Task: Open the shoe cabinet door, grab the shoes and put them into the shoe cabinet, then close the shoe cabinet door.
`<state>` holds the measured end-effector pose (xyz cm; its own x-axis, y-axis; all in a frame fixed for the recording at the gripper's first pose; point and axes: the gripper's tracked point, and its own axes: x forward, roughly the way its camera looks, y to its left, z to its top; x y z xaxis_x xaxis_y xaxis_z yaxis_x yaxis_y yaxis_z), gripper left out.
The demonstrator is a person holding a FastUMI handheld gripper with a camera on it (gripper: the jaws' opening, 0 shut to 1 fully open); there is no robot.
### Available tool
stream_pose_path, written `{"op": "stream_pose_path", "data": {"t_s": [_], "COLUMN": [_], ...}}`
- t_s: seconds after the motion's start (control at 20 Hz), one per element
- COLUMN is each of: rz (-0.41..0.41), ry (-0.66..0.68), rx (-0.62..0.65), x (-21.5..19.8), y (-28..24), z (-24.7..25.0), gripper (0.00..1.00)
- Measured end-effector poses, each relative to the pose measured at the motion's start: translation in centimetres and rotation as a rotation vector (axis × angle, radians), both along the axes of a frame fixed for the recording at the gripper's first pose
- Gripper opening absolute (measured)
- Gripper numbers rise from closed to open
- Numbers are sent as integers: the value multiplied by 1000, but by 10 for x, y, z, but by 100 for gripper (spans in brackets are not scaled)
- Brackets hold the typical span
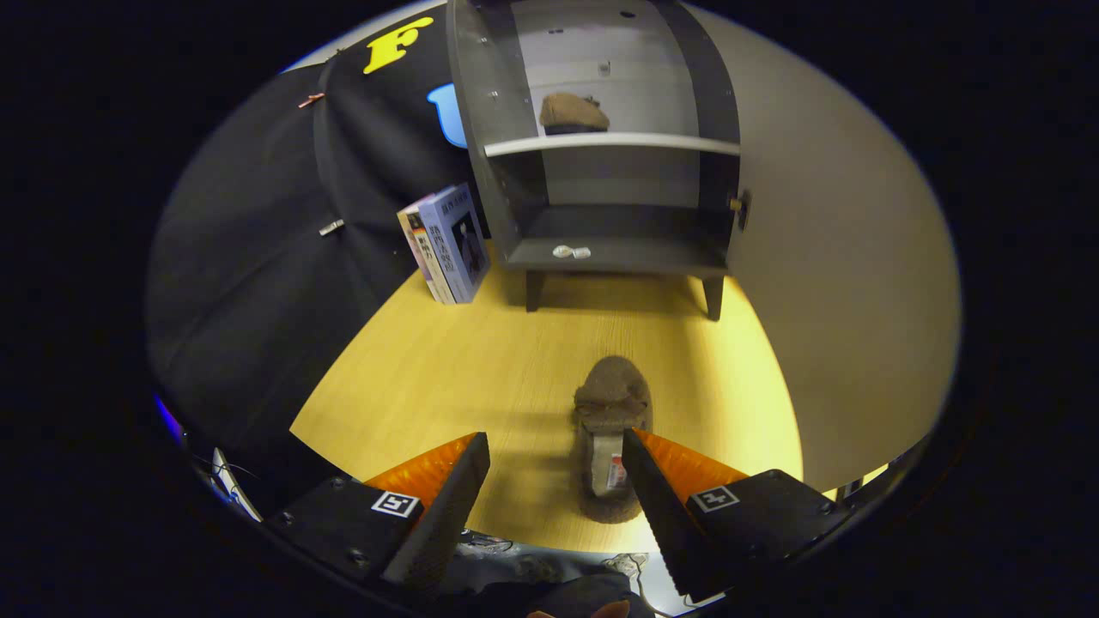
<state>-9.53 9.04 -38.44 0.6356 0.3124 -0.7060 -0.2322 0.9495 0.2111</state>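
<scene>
Door (846, 257) open, one shoe (573, 112) shelved in the cabinet (614, 253). Our gripper (556, 446) gapes empty, second shoe (611, 433) between its fingers; that and closing remain.

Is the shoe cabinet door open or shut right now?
Open: the door is swung aside, exposing the cabinet's shelf with one shoe on it. The claw is open.
</scene>
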Motion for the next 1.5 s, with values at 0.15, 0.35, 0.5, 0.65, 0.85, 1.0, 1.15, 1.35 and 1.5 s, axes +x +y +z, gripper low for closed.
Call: {"op": "stream_pose_path", "data": {"t_s": [0.15, 0.35, 0.5, 0.65, 0.85, 1.0, 1.15, 1.35, 1.5], "rz": [-9, -49, -83, -132, -208, -189, -166, -148, -166], "ry": [76, 146, 93, -27, -127, -149, -195, -258, -304], "rx": [19, 28, 22, -13, -53, -19, -18, -13, -16], "x": [9, 20, 43, 75, 101, 100, 97, 97, 111], "y": [9, 15, 20, 19, 9, 12, 4, -9, -19], "z": [-48, -95, -120, -129, -132, -125, -95, -21, 48], "gripper": [99, 97, 82, 63, 40, 8, 8, 8, 7]}}
